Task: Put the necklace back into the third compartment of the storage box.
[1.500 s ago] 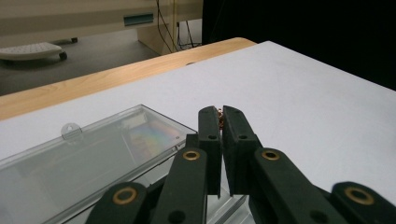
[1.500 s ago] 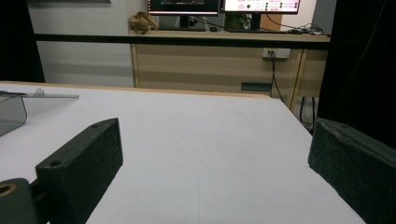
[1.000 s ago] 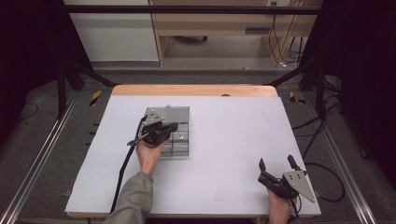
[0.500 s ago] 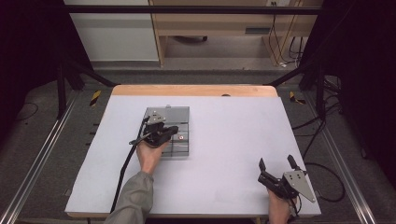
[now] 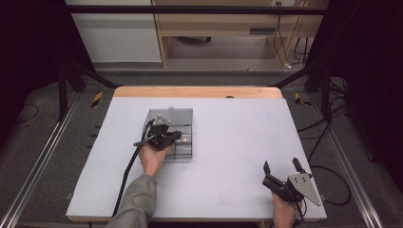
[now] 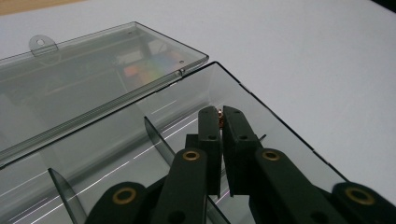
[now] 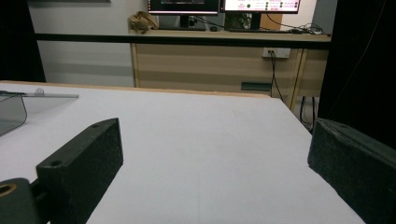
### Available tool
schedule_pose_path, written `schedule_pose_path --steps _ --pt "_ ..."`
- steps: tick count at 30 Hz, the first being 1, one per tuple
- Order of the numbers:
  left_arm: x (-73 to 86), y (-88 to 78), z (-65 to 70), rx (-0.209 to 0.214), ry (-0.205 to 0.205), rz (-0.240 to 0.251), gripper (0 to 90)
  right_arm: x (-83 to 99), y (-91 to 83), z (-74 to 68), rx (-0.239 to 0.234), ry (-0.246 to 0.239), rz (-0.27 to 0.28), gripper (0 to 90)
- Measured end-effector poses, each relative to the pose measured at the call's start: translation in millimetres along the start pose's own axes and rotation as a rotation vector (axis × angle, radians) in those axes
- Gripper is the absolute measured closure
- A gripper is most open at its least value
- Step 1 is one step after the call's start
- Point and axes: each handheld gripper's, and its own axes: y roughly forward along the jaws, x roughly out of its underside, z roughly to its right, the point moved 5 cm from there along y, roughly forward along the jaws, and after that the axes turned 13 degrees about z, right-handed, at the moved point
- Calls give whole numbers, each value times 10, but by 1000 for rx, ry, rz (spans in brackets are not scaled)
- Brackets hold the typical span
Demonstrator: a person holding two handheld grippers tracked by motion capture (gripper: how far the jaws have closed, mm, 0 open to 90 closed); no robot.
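A smoky clear compartment box (image 5: 184, 118) lies left of the table's centre, its lid (image 6: 93, 79) folded open flat behind it. Thin dividers (image 6: 156, 133) split the tray (image 6: 275, 122) into compartments. My left gripper (image 5: 175, 137) (image 6: 220, 117) hovers over the tray's right side, shut on a small copper-coloured part (image 6: 221, 116) pinched at the very tips. A small orange-red speck (image 5: 183, 140) shows by those tips in the high view. My right gripper (image 5: 281, 165) (image 7: 215, 154) rests at the table's near right corner, open, with nothing between its pads (image 7: 88, 156).
The white tabletop (image 5: 237, 137) has a wooden far edge (image 5: 199, 91). A black cable (image 5: 127, 175) trails from the left gripper along the sleeve. Metal frame rails (image 5: 43, 156) run along both sides of the table, and a wooden desk (image 7: 210, 60) stands beyond it.
The left gripper has edged slightly toward the near side over the box, still shut. The right gripper has not moved.
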Motion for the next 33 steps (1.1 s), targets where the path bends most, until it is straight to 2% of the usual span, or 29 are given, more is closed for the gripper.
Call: schedule_pose_path --steps 8,14,17,22,23,27,33 --pt "40 60 23 -5 -7 -28 856 0 -1 -1 -1 0 0 38" --pt "56 91 21 -25 -6 -55 855 0 0 -1 0 0 0 38" --pt "32 118 65 -33 31 -82 853 0 0 0 1 1 -1 39" --pt "11 153 108 -39 51 -94 852 0 -1 0 0 0 1 39" --pt "19 168 113 -49 64 -109 852 0 0 1 1 0 0 38" --pt "49 181 96 -60 61 -129 849 0 0 1 0 1 -1 39" --pt "47 181 86 -62 60 -131 834 0 1 0 1 1 0 39"
